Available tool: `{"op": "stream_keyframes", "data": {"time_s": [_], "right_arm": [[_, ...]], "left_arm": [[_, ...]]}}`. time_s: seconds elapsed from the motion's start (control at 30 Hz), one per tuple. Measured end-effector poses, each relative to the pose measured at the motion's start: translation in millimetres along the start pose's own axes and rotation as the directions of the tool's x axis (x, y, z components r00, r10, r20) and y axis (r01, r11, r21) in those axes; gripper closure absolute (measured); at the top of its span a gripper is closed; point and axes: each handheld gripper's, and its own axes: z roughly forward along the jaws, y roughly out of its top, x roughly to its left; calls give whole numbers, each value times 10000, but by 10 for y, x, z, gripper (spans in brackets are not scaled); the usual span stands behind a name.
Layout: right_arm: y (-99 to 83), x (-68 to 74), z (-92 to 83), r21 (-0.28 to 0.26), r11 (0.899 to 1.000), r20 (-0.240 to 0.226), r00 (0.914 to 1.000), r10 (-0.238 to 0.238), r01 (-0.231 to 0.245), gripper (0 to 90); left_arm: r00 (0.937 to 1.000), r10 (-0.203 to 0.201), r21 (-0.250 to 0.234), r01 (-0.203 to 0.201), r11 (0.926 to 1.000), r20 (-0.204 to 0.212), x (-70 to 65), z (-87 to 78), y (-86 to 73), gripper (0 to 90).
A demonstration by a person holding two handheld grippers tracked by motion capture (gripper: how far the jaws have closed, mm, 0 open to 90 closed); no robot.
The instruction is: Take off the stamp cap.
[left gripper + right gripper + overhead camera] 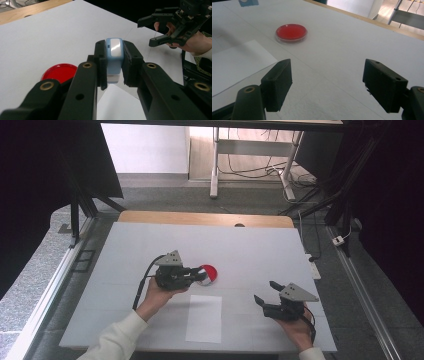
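Left claw clamped on the blue piece, right claw spread wide with nothing in it.

I see the white table (260, 245) first, big and bare, with a white paper sheet (204, 318) lying near its front edge, about midway along. My left gripper (197, 274) hovers near the table's middle, just over the red dish (209, 273), its jaws pressed together on a small blue-and-white block (114, 60) held upright. My right gripper (264, 291) sits toward the front right corner, well apart from the dish, jaws standing apart and gripping nothing.
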Motion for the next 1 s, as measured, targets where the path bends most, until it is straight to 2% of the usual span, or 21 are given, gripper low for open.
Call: {"op": "stream_keyframes", "data": {"time_s": [0.33,1.0], "right_arm": [[47,161,117,145,9997,-271,9994,-192,196,235],[85,317,260,136,9993,-380,9987,-350,355,236]], "left_arm": [[10000,-26,-9,26,10000,-19,10,4,-3,753],[10000,-26,21,26,10000,-8,-1,27,-8,753]]}}
